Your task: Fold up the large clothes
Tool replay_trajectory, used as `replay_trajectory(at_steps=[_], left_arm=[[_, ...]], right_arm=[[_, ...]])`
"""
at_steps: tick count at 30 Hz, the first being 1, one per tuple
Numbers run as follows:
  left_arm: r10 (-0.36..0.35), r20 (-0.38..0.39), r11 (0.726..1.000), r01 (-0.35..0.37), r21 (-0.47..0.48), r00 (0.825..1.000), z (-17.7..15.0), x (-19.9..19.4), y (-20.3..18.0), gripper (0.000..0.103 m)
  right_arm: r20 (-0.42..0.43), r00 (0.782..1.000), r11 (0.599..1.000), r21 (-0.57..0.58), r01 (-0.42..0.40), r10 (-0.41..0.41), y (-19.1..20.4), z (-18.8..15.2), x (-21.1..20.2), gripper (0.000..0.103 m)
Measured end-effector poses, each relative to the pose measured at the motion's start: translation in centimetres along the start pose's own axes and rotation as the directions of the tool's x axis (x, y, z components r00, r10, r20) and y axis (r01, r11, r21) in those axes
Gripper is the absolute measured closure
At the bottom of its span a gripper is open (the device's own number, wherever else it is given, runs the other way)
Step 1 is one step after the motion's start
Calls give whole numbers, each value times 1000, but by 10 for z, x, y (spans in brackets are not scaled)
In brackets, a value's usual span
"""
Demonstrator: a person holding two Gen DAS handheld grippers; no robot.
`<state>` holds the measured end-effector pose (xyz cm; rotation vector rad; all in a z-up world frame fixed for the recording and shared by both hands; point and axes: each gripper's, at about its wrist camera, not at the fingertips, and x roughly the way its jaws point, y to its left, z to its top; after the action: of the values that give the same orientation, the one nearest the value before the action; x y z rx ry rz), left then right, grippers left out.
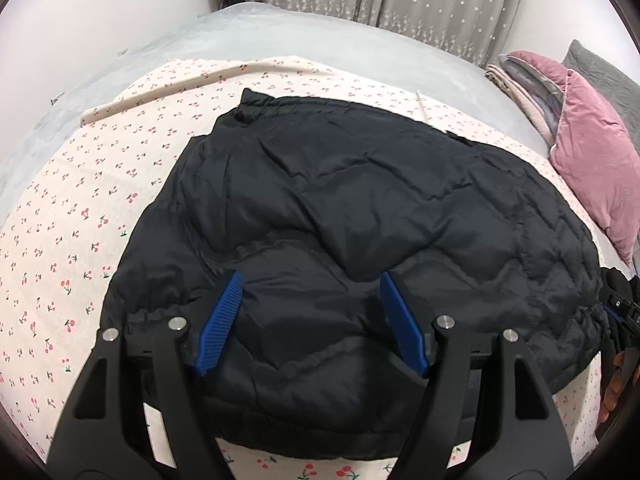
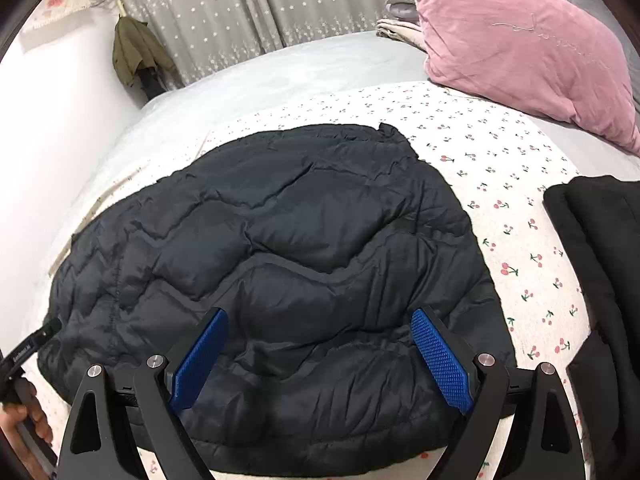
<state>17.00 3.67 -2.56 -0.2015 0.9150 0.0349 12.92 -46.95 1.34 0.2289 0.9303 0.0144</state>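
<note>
A dark quilted puffer jacket (image 1: 360, 220) lies folded on the cherry-print sheet (image 1: 80, 220). Left tool (image 1: 310, 280) and right tool (image 2: 320, 316) both hover above it, jaws spread, grasping nothing.

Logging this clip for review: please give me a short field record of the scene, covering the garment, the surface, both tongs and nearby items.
garment: dark puffer jacket, lying folded on the sheet
surface: cherry-print sheet over a grey bed
left tongs: open, above the jacket's near edge, nothing pinched
right tongs: open wide, above the jacket, nothing pinched
nearby: pink pillow at the bed's right; black folded garment right of the jacket
background: star-print curtain; green coat hanging
</note>
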Motion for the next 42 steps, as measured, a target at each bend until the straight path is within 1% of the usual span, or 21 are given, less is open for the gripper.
replay_trajectory(at_steps=[3, 9, 13, 14, 17, 20, 22, 27, 28, 30, 33, 35, 36, 37, 39, 41, 42], left_arm=[[-4, 6, 1000, 4, 10, 1000, -1, -3, -2, 31], [-21, -17, 999, 21, 24, 1000, -1, -4, -4, 31], [-31, -15, 999, 32, 23, 999, 0, -12, -10, 31], [-36, -15, 999, 37, 23, 999, 0, -14, -12, 31], [-45, -21, 999, 45, 29, 999, 0, -16, -22, 31], [-60, -39, 997, 62, 42, 997, -2, -12, -38, 31], [-67, -54, 996, 70, 57, 996, -4, -9, -48, 31], [-85, -70, 994, 90, 68, 994, -10, -7, -68, 31], [-94, -73, 992, 100, 74, 993, -10, -7, -73, 31], [-90, -73, 991, 96, 91, 993, -9, -5, -81, 31], [-95, -62, 987, 102, 123, 994, -8, -4, -91, 31], [-121, -42, 981, 126, 144, 992, -9, -4, -91, 31], [-124, -42, 981, 128, 149, 991, -9, -3, -91, 31], [-111, -61, 981, 119, 153, 992, -7, 1, -93, 31], [-119, -52, 977, 127, 171, 991, -1, 3, -97, 31], [-84, -32, 974, 89, 206, 996, 11, 9, -109, 31], [-78, -39, 973, 85, 215, 996, 18, 15, -116, 31]], right_arm=[[4, 1000, 1000, 13, -4, 4, -2, 3, -4, 9], [1, 1000, 1000, 21, -11, 11, 2, 1, -7, 9], [5, 1000, 998, 56, 4, -4, -10, 1, -8, 9], [4, 1000, 997, 78, -2, 2, -14, 1, -8, 9], [-3, 998, 984, 171, -55, 56, -26, 2, -11, 9], [-10, 994, 958, 267, -104, 111, -33, 2, -16, 9], [-5, 990, 944, 302, -135, 144, -33, 2, -20, 9], [18, 987, 934, 321, -157, 160, -25, 2, -29, 9], [17, 985, 926, 337, -169, 174, -24, 1, -28, 9], [4, 981, 919, 350, -184, 195, -24, -1, -24, 9], [-18, 984, 922, 354, -157, 175, -25, -3, -18, 9], [-18, 986, 922, 357, -148, 166, -29, -3, -15, 9], [-16, 986, 920, 361, -150, 167, -31, -3, -15, 9], [-11, 986, 916, 371, -151, 167, -33, -4, -15, 9], [-11, 985, 908, 390, -154, 172, -34, -5, -9, 9], [-29, 979, 899, 403, -174, 203, -30, -5, -1, 9], [-36, 975, 893, 411, -183, 217, -27, -6, 3, 9]])
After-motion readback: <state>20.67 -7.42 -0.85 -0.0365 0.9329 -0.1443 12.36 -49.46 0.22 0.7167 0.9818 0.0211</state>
